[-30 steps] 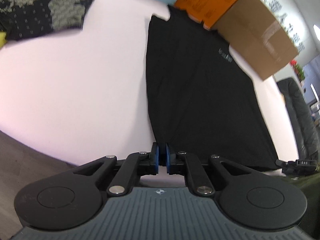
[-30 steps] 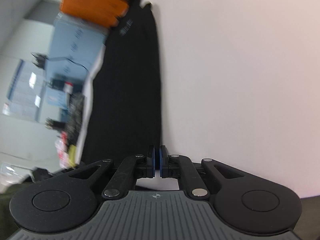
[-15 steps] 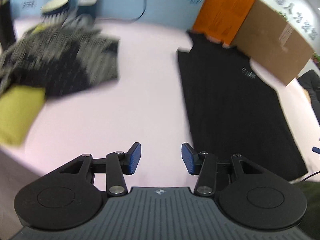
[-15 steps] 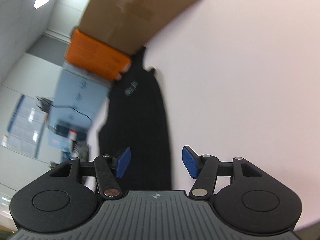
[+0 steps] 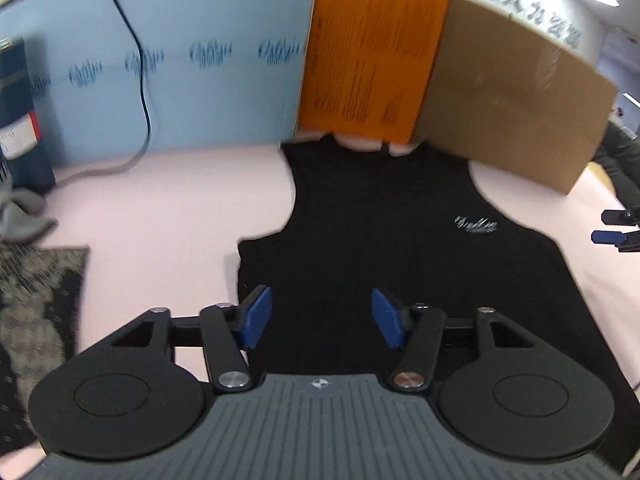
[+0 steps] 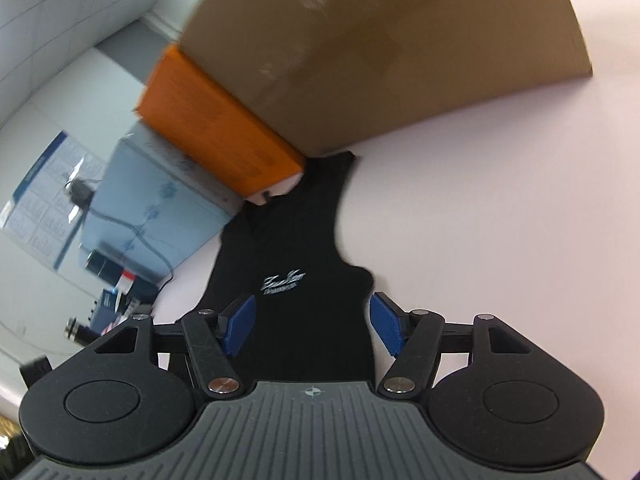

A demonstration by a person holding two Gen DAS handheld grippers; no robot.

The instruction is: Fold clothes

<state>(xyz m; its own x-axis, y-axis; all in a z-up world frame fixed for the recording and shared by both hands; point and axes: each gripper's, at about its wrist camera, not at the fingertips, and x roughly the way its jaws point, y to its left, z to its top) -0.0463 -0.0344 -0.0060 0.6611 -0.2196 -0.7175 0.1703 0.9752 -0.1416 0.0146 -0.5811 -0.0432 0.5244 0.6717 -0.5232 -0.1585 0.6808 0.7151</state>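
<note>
A black sleeveless shirt [image 5: 420, 264] lies flat on a pale pink table [image 5: 160, 208]. It has a small silver logo [image 5: 476, 225] on the chest. The neck of the shirt points to the far side of the table. There it touches the bottom of a bright orange board [image 5: 372, 52] and a big brown cardboard sheet [image 5: 512, 100]. These two stand side by side at the back of the table. A light blue wall panel [image 5: 180, 60] stands left of the orange board, and a black cable [image 5: 140, 60] hangs down in front of it.

The left gripper [image 5: 322, 322] is above the shirt, over its left side. Its two blue pads [image 5: 256, 316] are spread wide apart, and they hold nothing. The shirt shows in the gap between them.

The right gripper [image 6: 312, 322] is above the shirt [image 6: 304, 292] too, near the right armhole. Its blue pads [image 6: 240, 322] are also wide apart, with nothing in them. The right pad is over the pink table [image 6: 500, 220], just past the edge of the shirt. In this view the logo [image 6: 282, 282] sits just ahead of the left pad.

In the left view, the tip of the right gripper [image 5: 618, 230] peeks in at the right edge, over the table beside the shirt.

A grey and black patterned piece of clothing [image 5: 36, 304] lies on the table, well to the left of the shirt. A soft grey cloth [image 5: 24, 216] is behind it.
</note>
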